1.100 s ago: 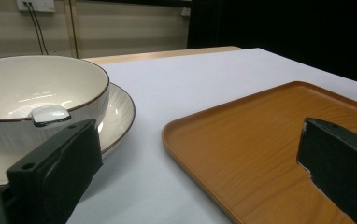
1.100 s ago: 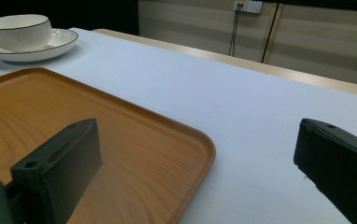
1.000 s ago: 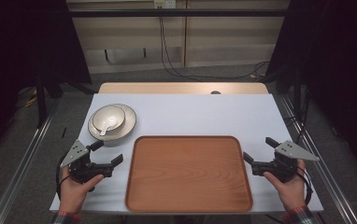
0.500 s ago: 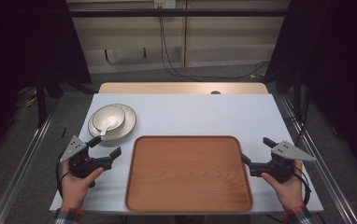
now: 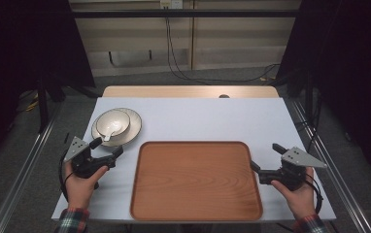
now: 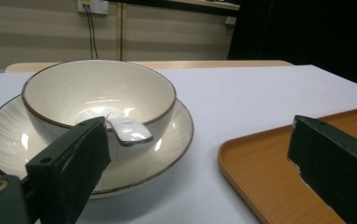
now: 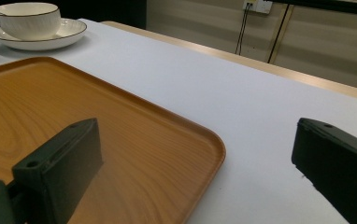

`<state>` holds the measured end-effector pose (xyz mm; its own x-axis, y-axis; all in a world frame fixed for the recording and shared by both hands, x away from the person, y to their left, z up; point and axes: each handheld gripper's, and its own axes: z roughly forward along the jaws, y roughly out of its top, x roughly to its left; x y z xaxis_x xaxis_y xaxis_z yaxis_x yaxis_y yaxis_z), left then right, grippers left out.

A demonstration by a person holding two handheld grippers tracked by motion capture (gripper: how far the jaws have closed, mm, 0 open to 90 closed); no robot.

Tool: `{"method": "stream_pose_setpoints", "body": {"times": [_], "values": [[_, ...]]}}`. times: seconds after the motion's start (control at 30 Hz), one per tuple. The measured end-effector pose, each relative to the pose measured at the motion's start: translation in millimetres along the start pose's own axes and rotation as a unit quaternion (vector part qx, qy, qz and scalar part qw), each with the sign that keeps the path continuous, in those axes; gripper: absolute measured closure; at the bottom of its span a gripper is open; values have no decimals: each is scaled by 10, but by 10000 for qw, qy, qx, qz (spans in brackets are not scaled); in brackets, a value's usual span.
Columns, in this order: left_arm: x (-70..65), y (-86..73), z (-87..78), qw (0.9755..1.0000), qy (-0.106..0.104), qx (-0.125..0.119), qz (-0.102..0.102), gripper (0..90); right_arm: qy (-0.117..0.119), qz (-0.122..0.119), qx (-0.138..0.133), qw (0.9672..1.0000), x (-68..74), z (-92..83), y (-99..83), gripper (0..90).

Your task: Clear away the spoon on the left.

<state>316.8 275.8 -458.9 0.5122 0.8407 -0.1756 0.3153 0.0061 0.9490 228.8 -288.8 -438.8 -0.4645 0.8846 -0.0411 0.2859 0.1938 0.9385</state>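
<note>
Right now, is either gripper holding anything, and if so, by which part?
Nothing is held. The left gripper stands open beside the plate and bowl; the right gripper stands open at the tray's right edge.

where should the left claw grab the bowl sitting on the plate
Probably the bowl's near rim, one jaw inside and one outside, coming from the person's side where the left claw stands open. The wall is thin and upright. Go beside the spoon, whose handle overhangs that rim. The plate underneath flares low and wide.
</note>
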Motion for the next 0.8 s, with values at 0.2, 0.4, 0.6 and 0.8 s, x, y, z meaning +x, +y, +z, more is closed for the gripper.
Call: {"method": "stream_pose_setpoints", "body": {"times": [0.2, 0.4, 0.6, 0.8], "values": [[35, 13, 66, 9999, 114, -21, -25, 75, 9, -12, -12, 10000, -3, 6, 2, 15], [70, 1, 139, 9990, 433, 18, -83, 113, 14, -20, -22, 10000, 0, 2, 1, 16], [98, -23, 137, 9981, 610, 41, 36, 169, 23, -30, -42, 10000, 11, 6, 1, 16], [127, -34, 129, 9967, 795, 117, 78, 319, 30, -66, -42, 10000, 16, 8, 1, 20]]}}
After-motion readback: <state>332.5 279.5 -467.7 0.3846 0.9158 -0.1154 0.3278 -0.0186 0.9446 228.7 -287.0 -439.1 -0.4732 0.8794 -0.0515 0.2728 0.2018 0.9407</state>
